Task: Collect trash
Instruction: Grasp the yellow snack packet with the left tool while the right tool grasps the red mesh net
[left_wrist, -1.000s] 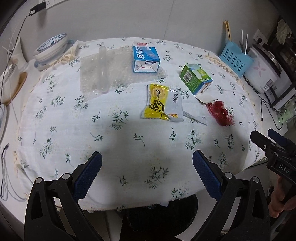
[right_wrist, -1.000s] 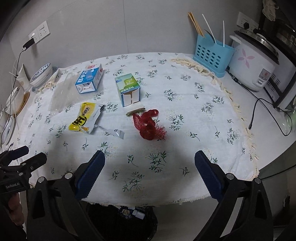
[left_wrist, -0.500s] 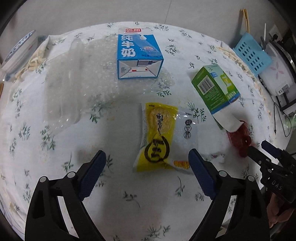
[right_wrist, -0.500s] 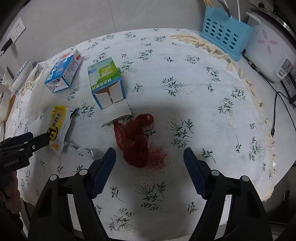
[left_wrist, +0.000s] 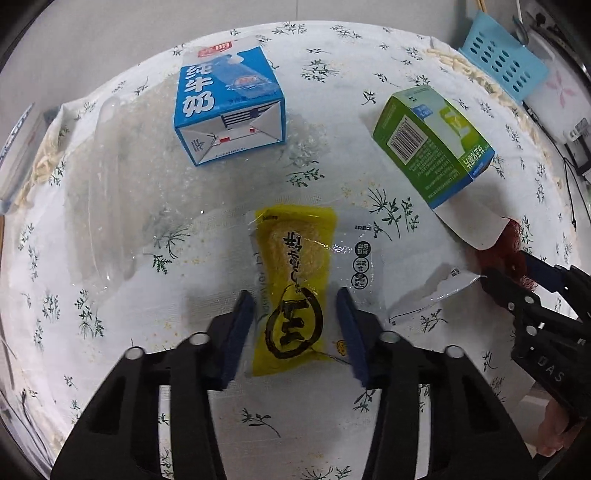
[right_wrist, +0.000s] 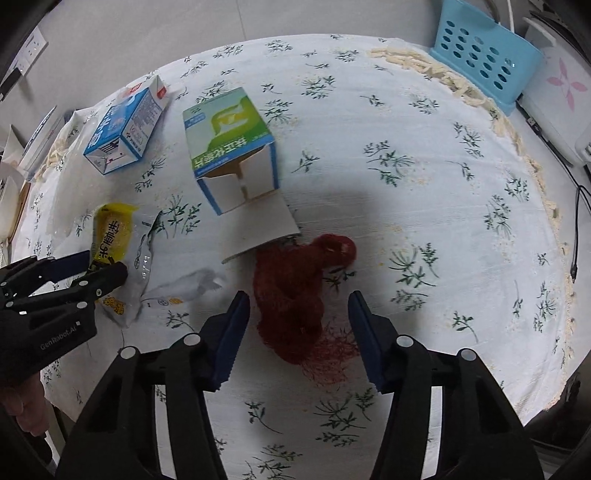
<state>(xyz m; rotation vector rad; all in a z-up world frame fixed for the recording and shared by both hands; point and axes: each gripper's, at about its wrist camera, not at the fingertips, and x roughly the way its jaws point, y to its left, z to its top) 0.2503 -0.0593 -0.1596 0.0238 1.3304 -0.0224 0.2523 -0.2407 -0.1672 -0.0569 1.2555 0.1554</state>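
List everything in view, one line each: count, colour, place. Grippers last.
yellow wrapper: one, yellow and clear, near table edge.
red mesh bag: one, red, right of the wrapper.
green carton: one, green and white, on its side behind the mesh.
blue carton: one, blue and white, far left.
bubble wrap: one, clear, under the blue carton.
basket: one, light blue, far right.
left gripper: jaws closing around the wrapper.
right gripper: jaws closing around the mesh.

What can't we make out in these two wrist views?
- Left wrist: red net mostly hidden behind right gripper; jaw contact unclear.
- Right wrist: yellow wrapper's lower end hidden by left gripper.
- Both: blue basket cut off by top edge.
- Wrapper print too small to read.
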